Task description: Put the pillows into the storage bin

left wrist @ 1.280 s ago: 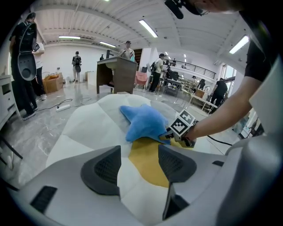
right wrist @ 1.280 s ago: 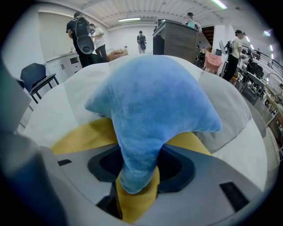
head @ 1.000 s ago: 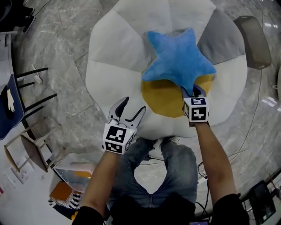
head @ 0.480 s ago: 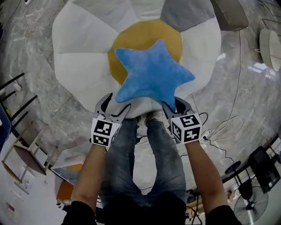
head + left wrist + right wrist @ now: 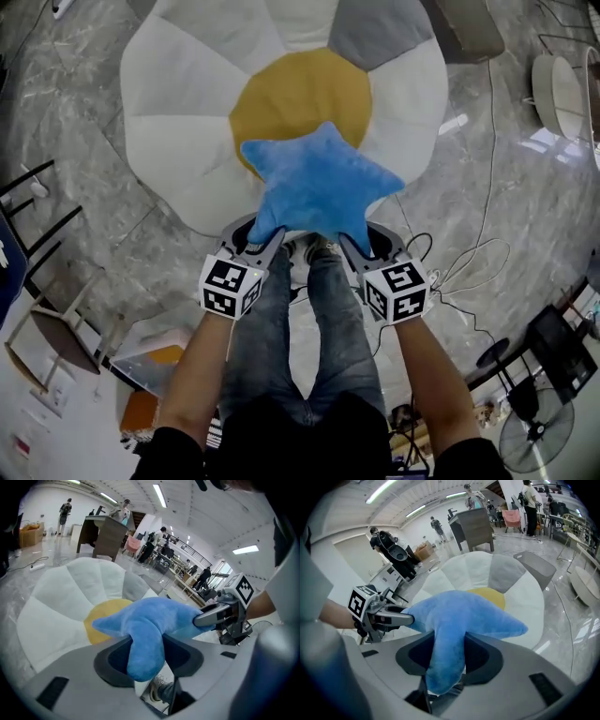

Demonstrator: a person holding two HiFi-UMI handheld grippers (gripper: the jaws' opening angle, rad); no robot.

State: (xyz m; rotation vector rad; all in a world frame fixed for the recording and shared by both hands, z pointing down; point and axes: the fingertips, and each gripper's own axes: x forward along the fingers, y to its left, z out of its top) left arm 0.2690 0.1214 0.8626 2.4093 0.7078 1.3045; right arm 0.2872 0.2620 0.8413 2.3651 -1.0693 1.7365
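A blue star-shaped pillow (image 5: 319, 187) hangs in the air over the near edge of a big flower-shaped cushion (image 5: 187, 141) with white and grey petals and a yellow centre. My left gripper (image 5: 255, 234) has just been closing and is shut on the star's lower left arm (image 5: 145, 648). My right gripper (image 5: 361, 239) is shut on the lower right arm (image 5: 445, 658). In the left gripper view the right gripper (image 5: 218, 616) pinches the far arm; in the right gripper view the left gripper (image 5: 389, 617) does the same.
A clear bin (image 5: 150, 361) with something orange by it stands on the floor at lower left, beside the person's legs (image 5: 319, 328). A chair (image 5: 47, 328) is at the left edge, cables (image 5: 469, 262) lie at the right, and a grey box (image 5: 473, 28) sits beyond the cushion.
The star pillow has come off the flower cushion and moved toward the person. My left gripper, open and apart from it before, has reached the lower left arm and shut on it.
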